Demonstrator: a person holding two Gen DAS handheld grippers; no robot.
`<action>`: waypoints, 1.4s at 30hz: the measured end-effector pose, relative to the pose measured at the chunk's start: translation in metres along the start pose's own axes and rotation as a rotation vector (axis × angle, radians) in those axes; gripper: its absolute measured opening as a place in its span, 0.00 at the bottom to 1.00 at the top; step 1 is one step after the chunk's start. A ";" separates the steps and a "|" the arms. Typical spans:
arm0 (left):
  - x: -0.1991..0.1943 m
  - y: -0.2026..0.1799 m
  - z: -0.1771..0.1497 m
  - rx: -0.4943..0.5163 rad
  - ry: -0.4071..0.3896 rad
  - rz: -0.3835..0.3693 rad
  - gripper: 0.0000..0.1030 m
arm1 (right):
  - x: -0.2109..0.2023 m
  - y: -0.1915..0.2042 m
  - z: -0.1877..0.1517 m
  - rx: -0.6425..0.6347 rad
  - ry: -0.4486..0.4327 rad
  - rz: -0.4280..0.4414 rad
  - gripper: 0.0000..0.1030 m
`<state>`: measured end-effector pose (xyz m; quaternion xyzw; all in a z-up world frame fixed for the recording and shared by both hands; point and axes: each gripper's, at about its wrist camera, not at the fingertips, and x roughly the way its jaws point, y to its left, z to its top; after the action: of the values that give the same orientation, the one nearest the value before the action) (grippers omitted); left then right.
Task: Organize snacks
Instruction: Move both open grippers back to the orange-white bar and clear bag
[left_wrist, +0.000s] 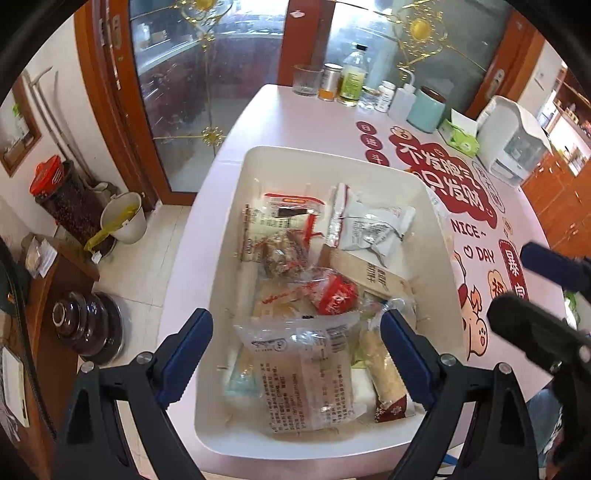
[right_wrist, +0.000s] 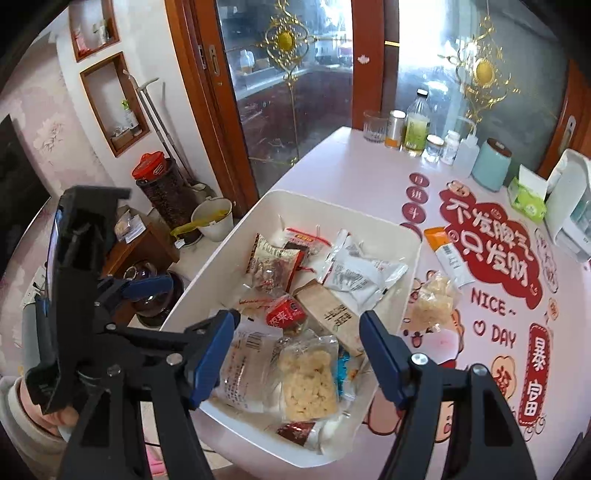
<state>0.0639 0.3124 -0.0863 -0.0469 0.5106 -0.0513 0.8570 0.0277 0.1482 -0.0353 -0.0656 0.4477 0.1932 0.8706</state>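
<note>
A white plastic bin (left_wrist: 436, 206) sits on the pink table and holds several wrapped snacks, among them a clear packet (left_wrist: 306, 369) and a red-wrapped piece (left_wrist: 336, 295). My left gripper (left_wrist: 295, 354) is open and empty above the bin's near end. In the right wrist view the bin (right_wrist: 410, 258) holds a puffed rice bar (right_wrist: 310, 384). My right gripper (right_wrist: 299, 358) is open and empty over the bin's near end. An orange-and-white stick packet (right_wrist: 447, 254) and a clear bag of pale pieces (right_wrist: 432, 299) lie on the table right of the bin.
Jars, bottles and a teal canister (right_wrist: 491, 168) line the table's far edge, with a green tissue pack (right_wrist: 526, 197) and a white appliance (right_wrist: 569, 210) at the right. A red sticker print (right_wrist: 491, 243) covers the tablecloth. Buckets and pots stand on the floor at the left (left_wrist: 125, 218).
</note>
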 end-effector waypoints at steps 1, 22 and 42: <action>0.000 -0.005 0.000 0.010 -0.001 -0.001 0.89 | -0.003 -0.002 0.000 0.001 -0.007 -0.001 0.69; -0.014 -0.119 0.024 0.186 -0.074 -0.070 0.89 | -0.058 -0.096 -0.020 0.097 -0.134 -0.094 0.69; -0.003 -0.209 0.070 0.169 -0.124 0.040 0.89 | -0.040 -0.252 -0.029 0.125 -0.111 -0.103 0.69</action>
<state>0.1160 0.1081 -0.0225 0.0326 0.4514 -0.0742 0.8886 0.0844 -0.1028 -0.0355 -0.0231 0.4058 0.1233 0.9053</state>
